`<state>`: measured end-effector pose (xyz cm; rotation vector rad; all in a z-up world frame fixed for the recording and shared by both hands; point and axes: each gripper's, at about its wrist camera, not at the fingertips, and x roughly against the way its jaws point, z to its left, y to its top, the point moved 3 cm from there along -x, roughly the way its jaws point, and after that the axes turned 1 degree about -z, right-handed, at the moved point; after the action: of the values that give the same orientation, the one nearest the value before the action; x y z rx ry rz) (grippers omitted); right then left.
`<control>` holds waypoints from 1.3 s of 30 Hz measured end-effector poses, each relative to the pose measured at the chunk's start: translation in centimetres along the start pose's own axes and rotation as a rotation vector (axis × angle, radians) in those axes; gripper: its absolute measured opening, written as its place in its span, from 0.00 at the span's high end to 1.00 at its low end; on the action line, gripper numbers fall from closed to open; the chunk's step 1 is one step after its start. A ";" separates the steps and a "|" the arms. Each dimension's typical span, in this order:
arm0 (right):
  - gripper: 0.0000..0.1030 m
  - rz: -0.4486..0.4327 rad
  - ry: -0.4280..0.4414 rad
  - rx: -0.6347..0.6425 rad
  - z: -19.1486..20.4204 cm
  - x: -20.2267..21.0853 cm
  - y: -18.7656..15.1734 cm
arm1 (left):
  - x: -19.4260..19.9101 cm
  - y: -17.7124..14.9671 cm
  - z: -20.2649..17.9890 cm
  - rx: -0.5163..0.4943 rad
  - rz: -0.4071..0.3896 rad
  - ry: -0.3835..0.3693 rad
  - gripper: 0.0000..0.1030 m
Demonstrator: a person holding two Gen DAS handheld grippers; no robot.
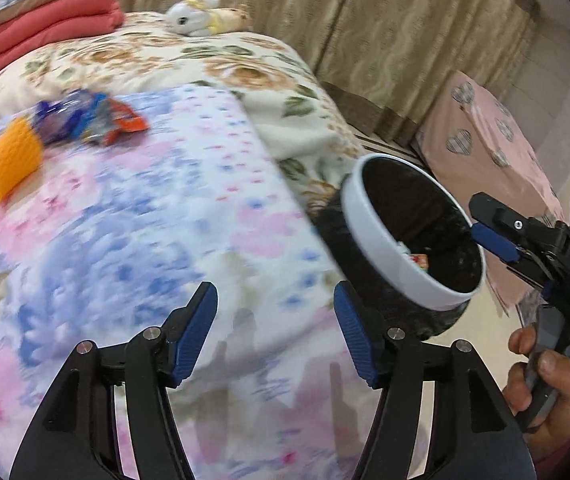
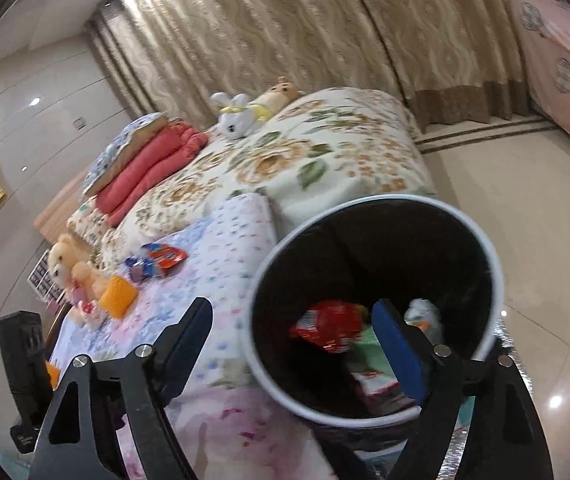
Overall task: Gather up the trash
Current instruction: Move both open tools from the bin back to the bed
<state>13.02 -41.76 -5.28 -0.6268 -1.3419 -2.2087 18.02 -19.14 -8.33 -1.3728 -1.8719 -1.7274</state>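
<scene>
A black bin with a white rim [image 1: 409, 240] stands beside the bed; in the right wrist view [image 2: 377, 312] it holds a red wrapper [image 2: 327, 326] and other trash. Blue and orange snack wrappers [image 1: 89, 118] lie on the pastel blanket, also shown in the right wrist view [image 2: 157, 262]. An orange sponge-like piece [image 1: 9, 160] lies next to them. My left gripper [image 1: 275, 332] is open and empty above the blanket. My right gripper [image 2: 293, 348] is open and empty over the bin's rim; it also shows in the left wrist view [image 1: 497, 236].
The bed [image 2: 325, 152] carries folded red blankets [image 1: 45, 24], a white plush rabbit [image 1: 193, 12] and a teddy bear [image 2: 65, 268]. Curtains [image 2: 285, 32] hang behind. A pink covered piece of furniture [image 1: 493, 152] stands right of the bin on the tiled floor [image 2: 525, 208].
</scene>
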 end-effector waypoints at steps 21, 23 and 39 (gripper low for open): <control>0.15 0.155 0.150 0.181 12.9 -7.3 -3.8 | 4.8 -2.1 12.8 0.190 -0.067 0.151 0.38; 0.15 0.175 0.160 0.178 13.4 -8.2 -4.2 | 5.1 -2.1 13.7 0.200 -0.070 0.162 0.38; 0.15 0.233 0.197 0.188 16.9 -14.0 -4.7 | 4.3 0.1 18.7 0.210 -0.070 0.236 0.37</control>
<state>23.33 -22.36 -9.91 -0.4574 -1.2852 -1.8806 23.26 -0.75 -10.17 -0.9913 -1.9222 -1.5907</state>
